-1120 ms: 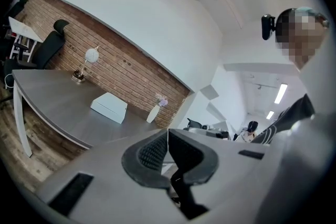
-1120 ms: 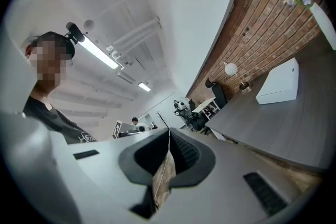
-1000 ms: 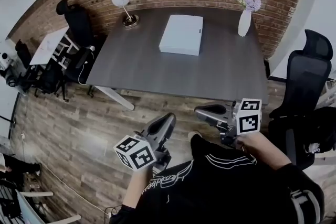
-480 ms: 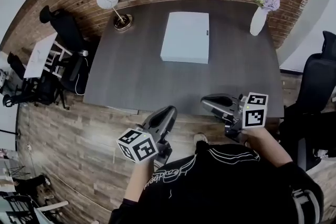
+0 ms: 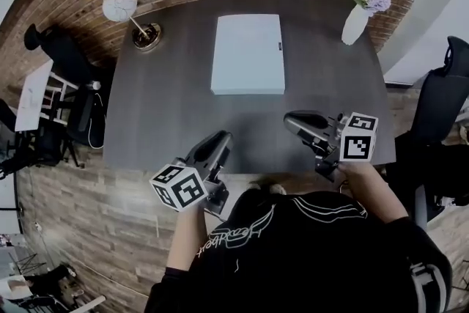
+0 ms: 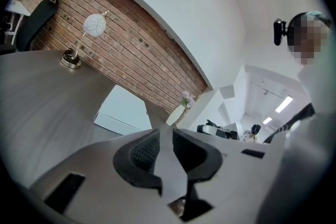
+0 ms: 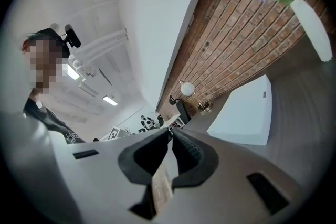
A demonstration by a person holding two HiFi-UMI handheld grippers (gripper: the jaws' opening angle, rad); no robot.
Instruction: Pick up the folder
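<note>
The folder (image 5: 248, 53), a pale blue-white flat rectangle, lies on the far middle of the dark grey table (image 5: 168, 106). It also shows in the left gripper view (image 6: 123, 110) and the right gripper view (image 7: 244, 113), well ahead of both jaws. My left gripper (image 5: 222, 137) hovers over the table's near edge, left of centre; its jaws are opening, with a narrow gap (image 6: 165, 131) and nothing between them. My right gripper (image 5: 292, 119) hangs over the near right part of the table, shut (image 7: 170, 131) and empty. Both point towards the folder and stand clear of it.
A globe lamp (image 5: 121, 5) stands at the table's far left corner. A white vase (image 5: 355, 24) with purple flowers is at the far right. Behind the table runs a brick wall. A black office chair (image 5: 440, 99) stands to the right, and another chair (image 5: 58, 51) to the left.
Both grippers have come forward from above the wooden floor to over the table's near edge. The table and folder now sit closer in view. The left jaws have parted slightly.
</note>
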